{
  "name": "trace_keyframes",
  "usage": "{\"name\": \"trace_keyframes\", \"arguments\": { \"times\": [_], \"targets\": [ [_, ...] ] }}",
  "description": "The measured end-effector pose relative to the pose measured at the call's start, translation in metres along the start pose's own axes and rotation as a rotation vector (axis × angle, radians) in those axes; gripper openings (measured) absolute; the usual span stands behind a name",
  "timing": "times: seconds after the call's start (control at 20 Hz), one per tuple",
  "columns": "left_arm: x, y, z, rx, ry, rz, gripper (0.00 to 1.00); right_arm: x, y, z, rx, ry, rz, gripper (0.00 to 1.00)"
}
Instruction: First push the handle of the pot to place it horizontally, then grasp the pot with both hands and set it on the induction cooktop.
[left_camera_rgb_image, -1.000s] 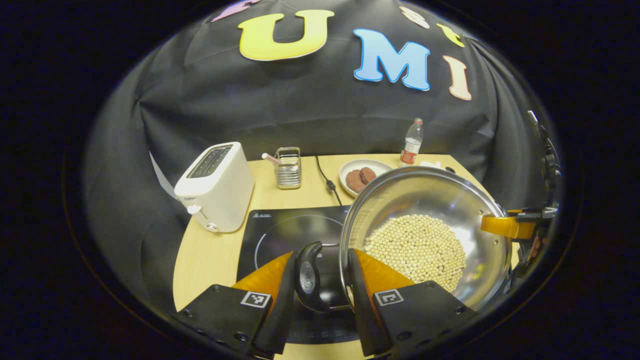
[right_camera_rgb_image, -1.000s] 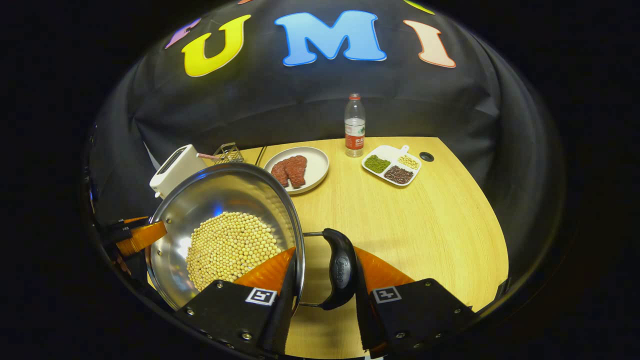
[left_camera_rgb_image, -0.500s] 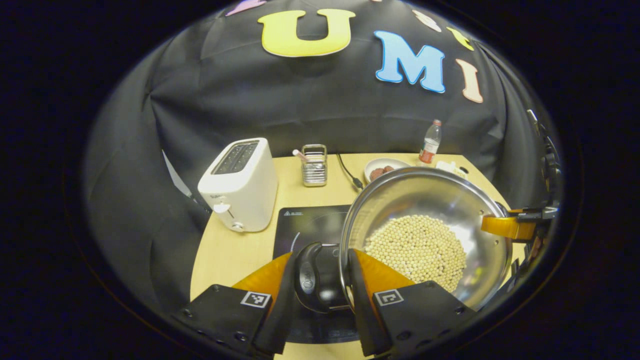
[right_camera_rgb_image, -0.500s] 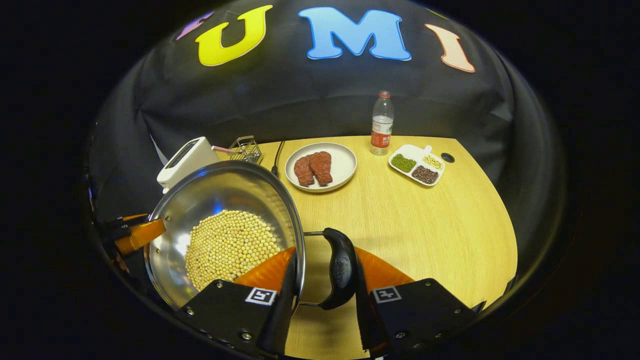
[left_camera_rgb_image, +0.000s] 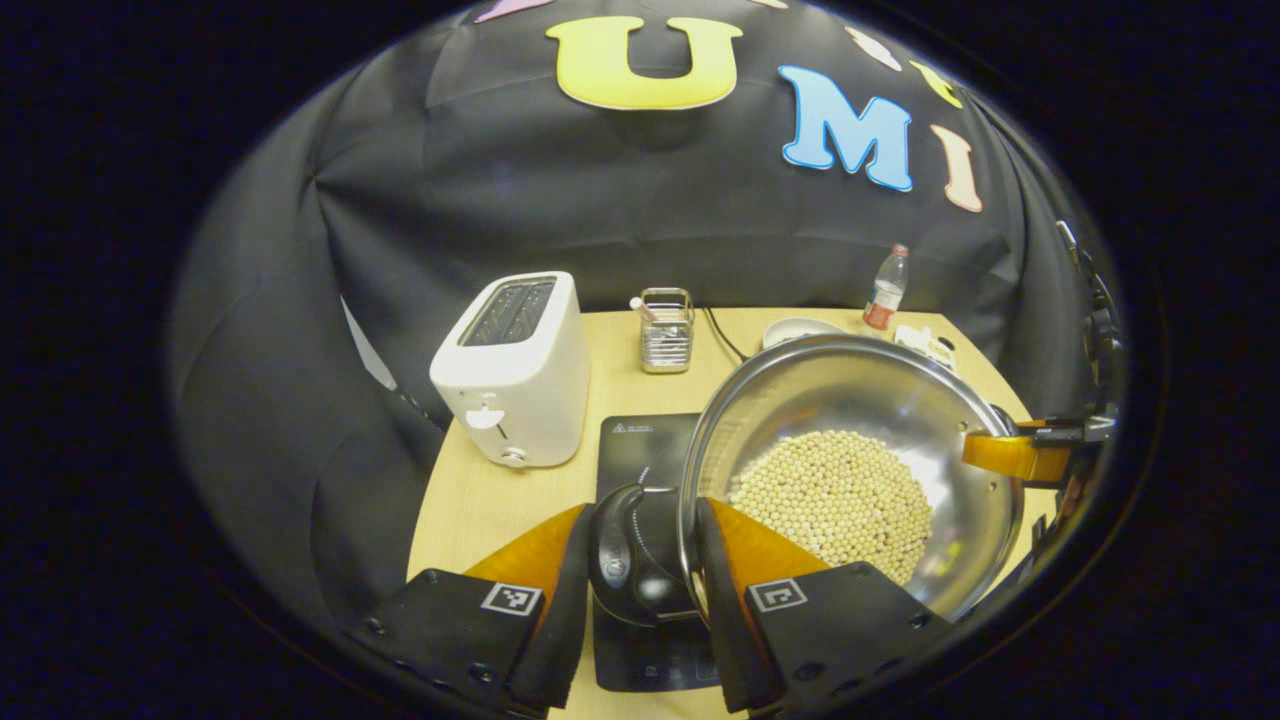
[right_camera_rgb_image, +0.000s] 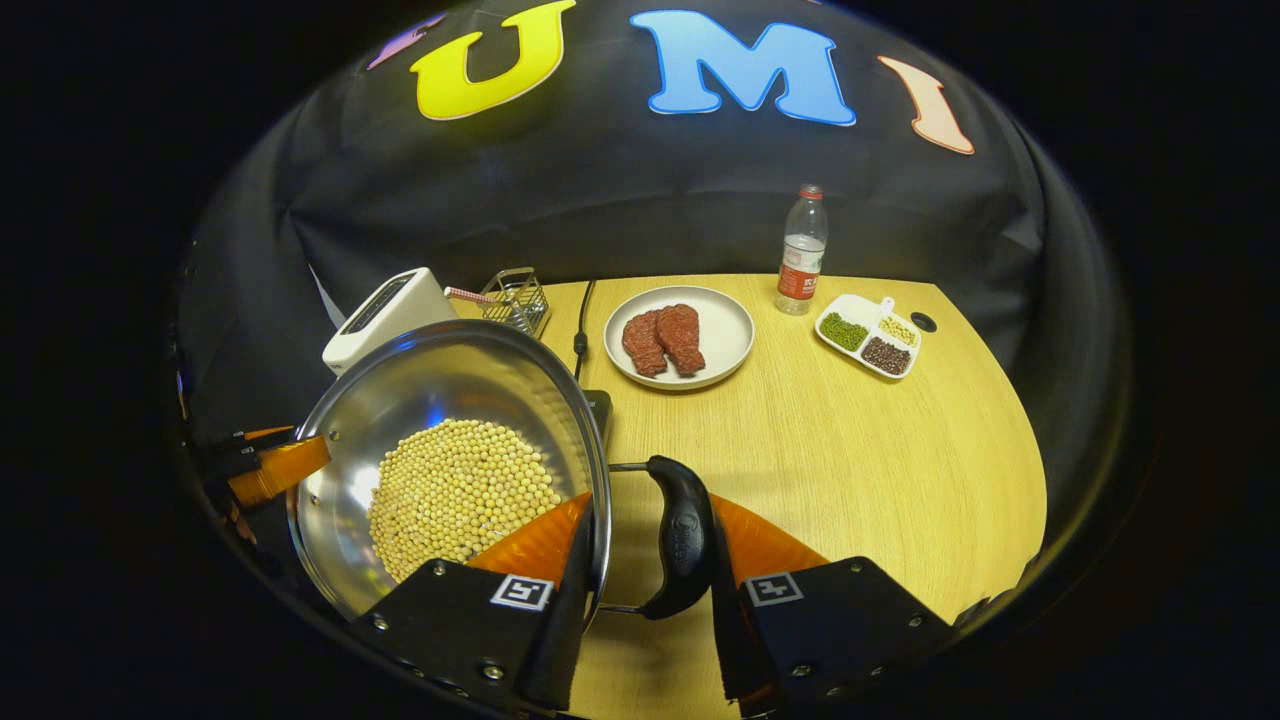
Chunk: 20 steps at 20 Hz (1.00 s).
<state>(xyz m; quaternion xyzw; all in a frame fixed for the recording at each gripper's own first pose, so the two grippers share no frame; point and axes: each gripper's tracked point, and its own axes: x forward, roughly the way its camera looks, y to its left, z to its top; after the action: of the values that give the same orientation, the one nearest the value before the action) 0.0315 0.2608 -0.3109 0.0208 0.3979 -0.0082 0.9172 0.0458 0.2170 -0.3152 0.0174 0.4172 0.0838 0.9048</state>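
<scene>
**Pot of beans held over the cooktop**

I am clamping the left gripper (left_camera_rgb_image: 632, 560) and the right gripper (right_camera_rgb_image: 648, 555) on the pot's (left_camera_rgb_image: 850, 400) two handles, holding it just above the induction cooktop (left_camera_rgb_image: 640, 445), beside the toaster (left_camera_rgb_image: 515, 370).

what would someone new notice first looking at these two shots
First, the steel pot full of pale beans, held between the left gripper and right gripper, each clamped on a black side handle. Next, the black induction cooktop just beneath it, with a white toaster beside it.
</scene>
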Motion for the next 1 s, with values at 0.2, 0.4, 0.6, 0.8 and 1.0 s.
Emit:
{"name": "trace_keyframes", "arguments": {
  "times": [0.2, 0.4, 0.6, 0.8, 1.0],
  "targets": [
    [0.010, 0.016, 0.008, 0.025, -0.012, -0.006, 0.58, 0.008, 0.013, 0.001, 0.024, 0.008, -0.006, 0.55],
    [0.015, 0.030, 0.010, 0.028, -0.012, -0.011, 0.58, 0.017, 0.024, 0.004, 0.031, 0.010, -0.015, 0.55],
    [0.035, 0.040, 0.008, 0.033, 0.003, -0.025, 0.61, 0.028, 0.031, 0.003, 0.036, 0.025, -0.031, 0.55],
    [0.057, 0.048, 0.003, 0.033, 0.021, -0.047, 0.58, 0.041, 0.035, 0.002, 0.043, 0.045, -0.049, 0.55],
    [0.073, 0.051, -0.001, 0.040, 0.035, -0.056, 0.58, 0.053, 0.037, -0.003, 0.060, 0.062, -0.059, 0.55]
  ]
}}
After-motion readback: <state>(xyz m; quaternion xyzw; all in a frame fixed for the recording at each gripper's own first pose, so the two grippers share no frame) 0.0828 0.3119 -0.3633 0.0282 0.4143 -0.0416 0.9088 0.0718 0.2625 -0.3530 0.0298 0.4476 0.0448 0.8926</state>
